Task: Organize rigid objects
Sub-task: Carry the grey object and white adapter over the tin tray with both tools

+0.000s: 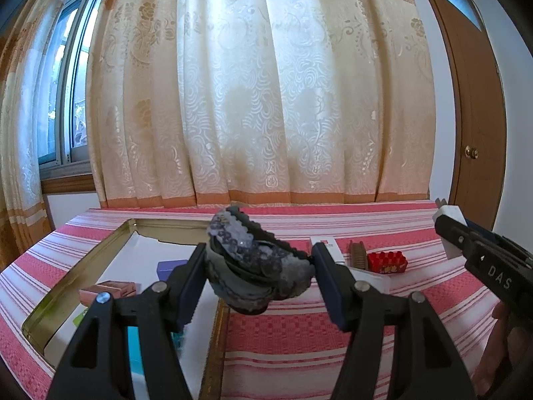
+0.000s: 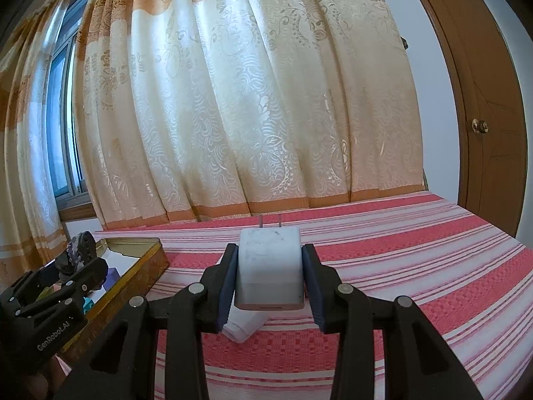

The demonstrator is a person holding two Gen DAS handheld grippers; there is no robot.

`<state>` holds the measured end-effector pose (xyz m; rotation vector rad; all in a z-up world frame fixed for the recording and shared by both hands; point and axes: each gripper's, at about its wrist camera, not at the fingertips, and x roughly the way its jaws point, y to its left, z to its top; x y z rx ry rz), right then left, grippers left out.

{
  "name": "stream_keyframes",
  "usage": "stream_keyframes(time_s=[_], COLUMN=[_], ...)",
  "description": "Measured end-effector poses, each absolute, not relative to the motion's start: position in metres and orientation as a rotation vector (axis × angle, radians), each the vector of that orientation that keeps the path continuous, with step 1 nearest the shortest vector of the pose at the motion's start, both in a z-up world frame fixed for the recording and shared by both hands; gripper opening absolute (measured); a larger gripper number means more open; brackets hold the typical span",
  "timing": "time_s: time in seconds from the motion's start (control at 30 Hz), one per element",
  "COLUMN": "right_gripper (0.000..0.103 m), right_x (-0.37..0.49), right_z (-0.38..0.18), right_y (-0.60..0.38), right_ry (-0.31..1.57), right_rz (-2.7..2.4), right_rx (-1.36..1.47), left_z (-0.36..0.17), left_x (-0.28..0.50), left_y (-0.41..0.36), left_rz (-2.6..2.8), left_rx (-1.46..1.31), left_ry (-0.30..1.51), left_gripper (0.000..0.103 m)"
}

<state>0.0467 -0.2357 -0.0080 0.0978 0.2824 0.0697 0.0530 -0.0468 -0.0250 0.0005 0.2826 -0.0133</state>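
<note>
Tabletop (image 1: pixel 383 226) under a red-and-white striped cloth; a gold tin tray (image 1: pixel 76 266) lies at its left side. Left gripper (image 1: pixel 260 280) holds a dark grey lumpy rock-like piece (image 1: pixel 253 260) between its fingers (image 1: pixel 191 280), lifted right at the tray's near-right rim, partly over it. Right gripper (image 2: pixel 269 280) is clamped on a white plug-in charger (image 2: pixel 268 266), prongs pointing away, raised above the cloth well right of the tray.

Judgement: the step in hand is dropping both pieces into the tray. Best to carry the rock fully past the rim, lower it onto bare white floor, then let go; the charger goes in after, so the two grippers don't crowd each other.

Tray contents: a pink box (image 1: pixel 108 290), a purple block (image 1: pixel 170 266), something teal near the front, partly hidden.

Left out on the cloth: a white carton (image 1: pixel 328 246), a brown comb-like piece (image 1: pixel 358 255), a red brick (image 1: pixel 386 261).
</note>
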Motion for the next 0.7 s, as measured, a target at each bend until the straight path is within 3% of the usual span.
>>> stream_keyframes(time_s=[0.7], right_gripper=[0.041], right_x=[0.044], right_z=[-0.009], right_y=[-0.219], right_ry=[0.280], right_rz=[0.109], right_rx=[0.086], left_z=[-0.025], left_x=[0.048], left_y=[-0.034], left_rz=[0.016], left_rx=[-0.019], left_ry=[0.273], left_gripper=[0.062])
